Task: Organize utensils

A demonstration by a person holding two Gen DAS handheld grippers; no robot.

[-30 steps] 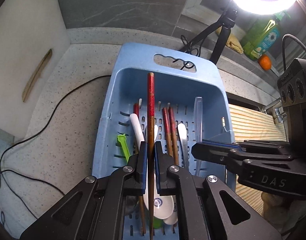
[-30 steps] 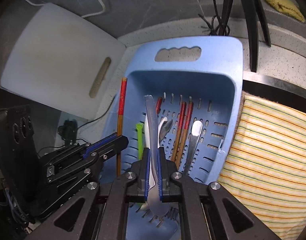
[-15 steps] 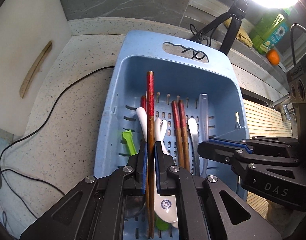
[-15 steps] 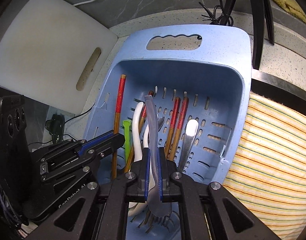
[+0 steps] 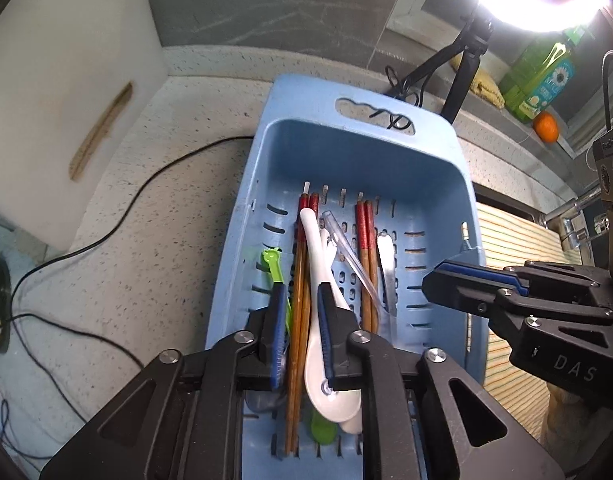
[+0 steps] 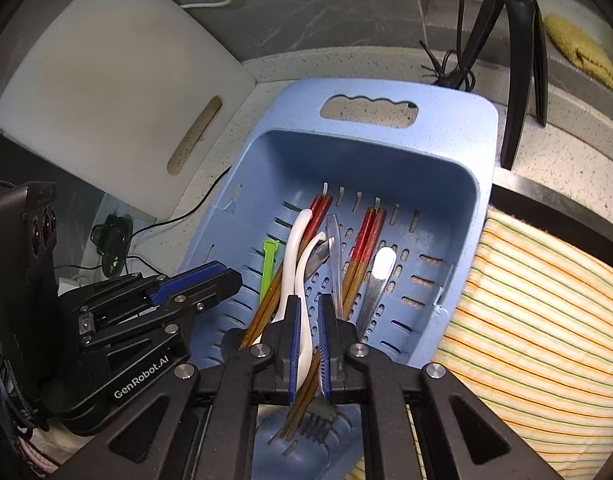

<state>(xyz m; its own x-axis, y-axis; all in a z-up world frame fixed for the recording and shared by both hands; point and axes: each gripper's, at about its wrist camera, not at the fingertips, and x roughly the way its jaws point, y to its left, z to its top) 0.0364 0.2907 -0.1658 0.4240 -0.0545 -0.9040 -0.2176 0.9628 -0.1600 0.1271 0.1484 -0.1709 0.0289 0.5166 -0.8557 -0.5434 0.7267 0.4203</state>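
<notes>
A blue slotted basket (image 5: pixel 358 92) (image 6: pixel 466 112) holds the utensils. My left gripper (image 5: pixel 302 320) hovers over its near end with the jaws opening and the pads pressing on nothing. Under the gap lie a pair of red-tipped chopsticks (image 5: pixel 302 264) and a white spoon (image 5: pixel 314 248). My right gripper (image 6: pixel 309 344) has its pads slightly apart, with nothing gripped. A clear-handled fork (image 6: pixel 334 240) lies flat in the basket ahead of it. A second chopstick pair (image 6: pixel 366 236), a green spoon (image 6: pixel 268 264) and a metal utensil (image 6: pixel 380 276) also rest inside.
A white cutting board (image 5: pixel 66 80) leans at the left, with black cables (image 5: pixel 146 184) across the speckled counter. A striped cloth (image 6: pixel 546 320) lies right of the basket. Behind it stand a tripod (image 6: pixel 514 60), a green bottle (image 5: pixel 542 72) and an orange (image 5: pixel 546 126).
The left jaws have parted and the chopstick they held now lies in the basket beside its mate. The right gripper has let go of the clear-handled fork, which now lies in the basket.
</notes>
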